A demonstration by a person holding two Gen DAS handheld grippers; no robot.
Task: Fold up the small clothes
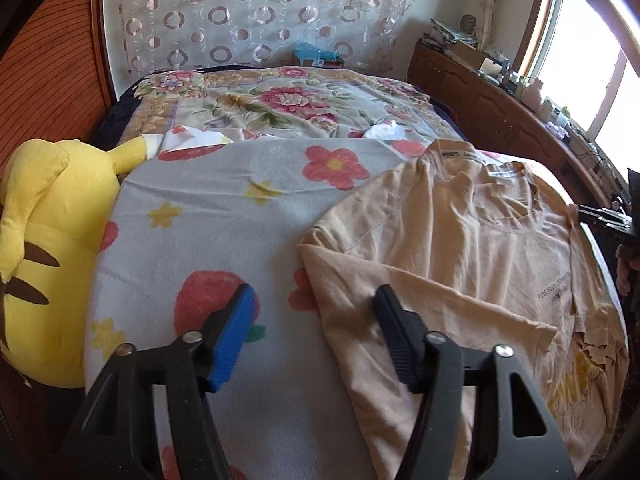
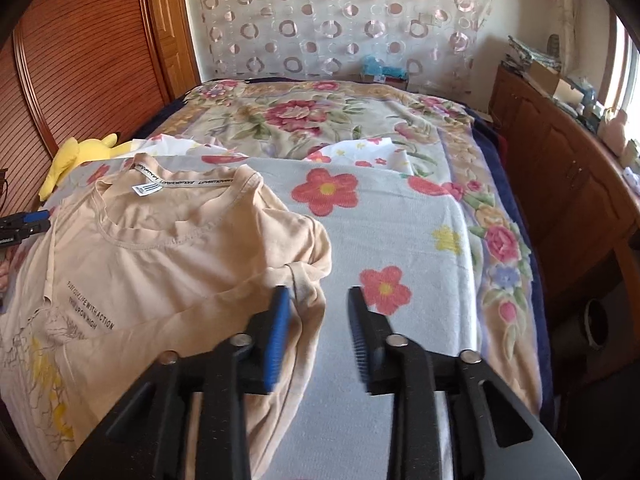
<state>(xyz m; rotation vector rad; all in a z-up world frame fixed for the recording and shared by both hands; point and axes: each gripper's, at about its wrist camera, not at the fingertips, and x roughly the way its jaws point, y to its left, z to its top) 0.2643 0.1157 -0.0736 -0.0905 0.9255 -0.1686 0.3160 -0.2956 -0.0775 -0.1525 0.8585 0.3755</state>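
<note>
Jaws of both grippers stand partly open, empty. Left gripper (image 1: 316, 320) hovers over the sleeve edge of the beige T-shirt (image 1: 460, 248); right gripper (image 2: 318, 320) hovers at its other sleeve. It lies flat on a flowered blanket (image 2: 400, 232) beside a yellow plush toy (image 1: 48, 240).

The beige T-shirt (image 1: 460, 248) is showing as thin, matt knit cloth, softly creased, its yellow chest print (image 1: 588, 364) cracking and flaking. The grey flowered blanket (image 1: 224, 216) under it is looking like matt, finely ribbed woven cloth. The yellow plush toy (image 1: 44, 240) is showing a soft, fuzzy pile. The left tool (image 1: 316, 320) and the right tool (image 2: 318, 320) are showing as matt black plastic with shiny metal pins; each is carrying one ridged blue pad (image 2: 276, 336), rubbery-looking. The louvred wardrobe door (image 2: 80, 56) is gleaming as varnished wood. The ringed curtain (image 2: 340, 12) is hanging as sheer fabric with glossy circles.
</note>
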